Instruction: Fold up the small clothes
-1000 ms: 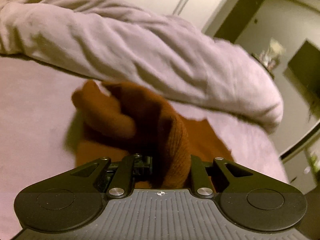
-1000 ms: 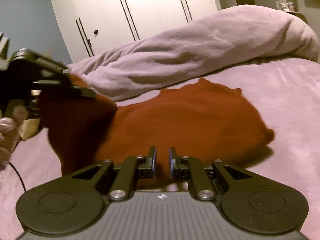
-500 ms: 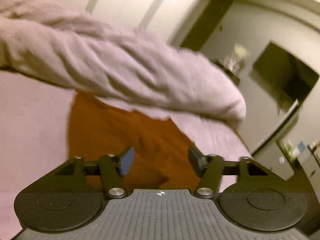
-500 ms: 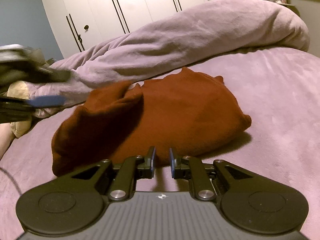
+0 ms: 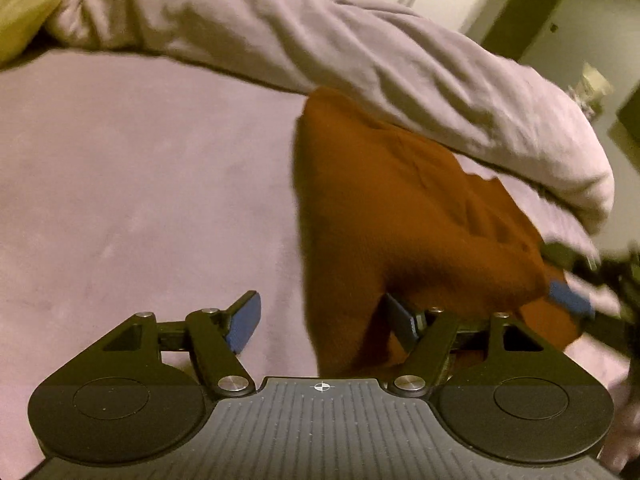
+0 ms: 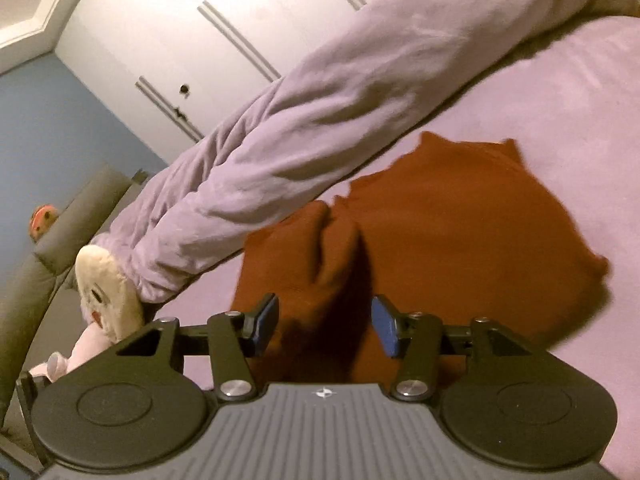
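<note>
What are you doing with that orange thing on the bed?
A person is folding a small rust-orange garment on a bed covered in a lilac sheet, using a gripper in each hand. One side of the garment is already turned over onto the rest. Both the left gripper and the right gripper are open at its near edge, not pinching the cloth. A rolled-up lilac duvet lies just behind it, and a plush toy sits at the duvet's end.

Garment [image 6: 460, 240] lies on bed [image 5: 120, 180], in front of rolled duvet [image 6: 320, 100]. Plush toy [image 6: 106, 292] at duvet's left end. Wardrobe [image 6: 200, 20] behind the duvet.
</note>
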